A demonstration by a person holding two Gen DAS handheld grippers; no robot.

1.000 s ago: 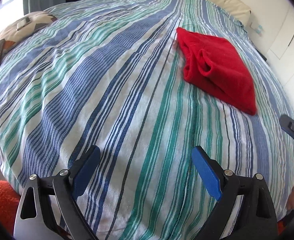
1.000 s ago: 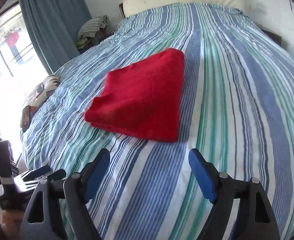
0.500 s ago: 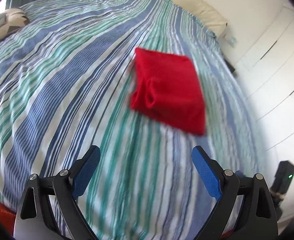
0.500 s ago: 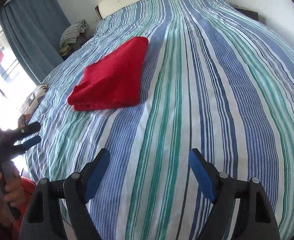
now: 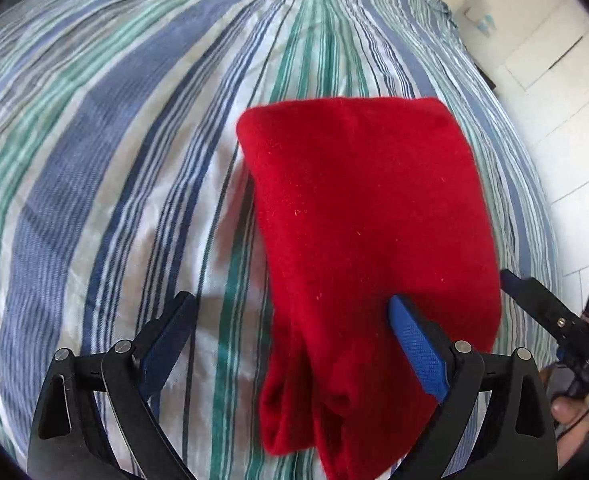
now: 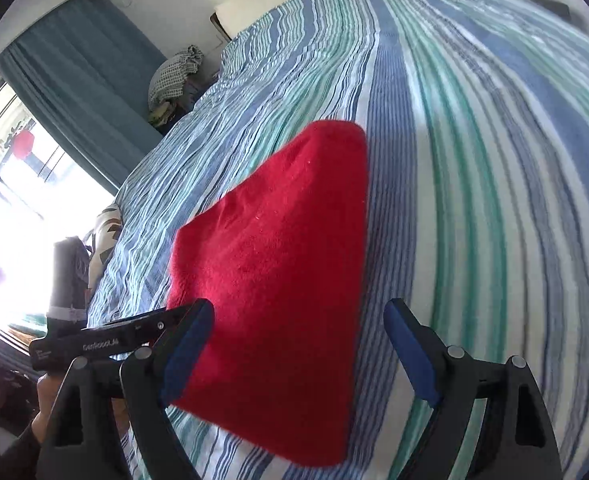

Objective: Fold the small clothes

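Plenty of open striped bed beyond and to the left of the left gripper, fingers spread wide, clamped on nothing. Folded red garment lying flat between them, near edge lumpy, right finger touching it. Right gripper also wide open and holding nothing, garment reaching between its fingers. Fuzzy, fleecy-looking cloth, roughly rectangular; bed cover thin, woven, wrinkled.
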